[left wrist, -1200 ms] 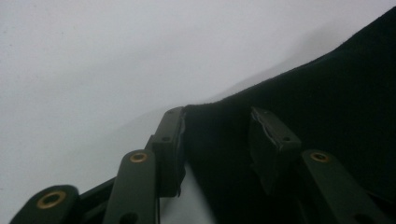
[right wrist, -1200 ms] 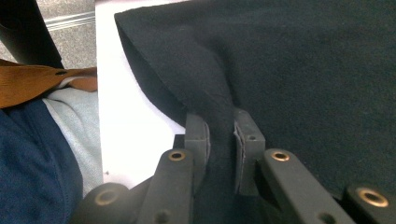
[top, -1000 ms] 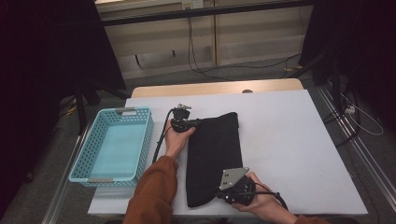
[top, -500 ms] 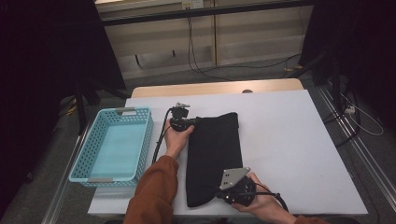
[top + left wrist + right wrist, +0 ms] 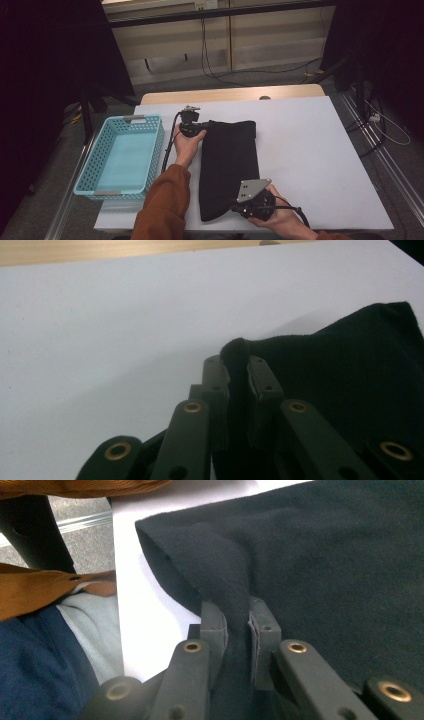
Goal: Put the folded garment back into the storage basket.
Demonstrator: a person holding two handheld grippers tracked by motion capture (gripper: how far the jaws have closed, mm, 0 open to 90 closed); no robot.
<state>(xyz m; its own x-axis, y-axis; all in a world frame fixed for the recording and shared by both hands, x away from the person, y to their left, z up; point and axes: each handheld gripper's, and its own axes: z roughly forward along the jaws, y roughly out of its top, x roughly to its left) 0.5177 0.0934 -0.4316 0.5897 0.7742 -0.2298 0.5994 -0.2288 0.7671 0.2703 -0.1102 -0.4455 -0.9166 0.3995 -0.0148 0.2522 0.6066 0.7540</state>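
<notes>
Black cloth (image 5: 229, 167) is laid lengthwise near the table's (image 5: 320, 150) front edge; its far left corner has just been pinched by the left gripper (image 5: 239, 371), whose jaws have just been closing, near corner clamped by the right gripper (image 5: 237, 617). Both corners gripped, lift or fold judged ready.

bare table (image 5: 310, 150) right of cloth (image 5: 227, 165), basket (image 5: 122, 155) blocking left

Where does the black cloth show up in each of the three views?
High view: the black cloth lies lengthwise mid-table, right of the blue basket.
Left gripper view: right half, a corner pinched between the jaws of the left hand-held gripper.
Right gripper view: upper right, an edge fold pinched by the right hand-held gripper.
Shared landmark: the white table.
</notes>
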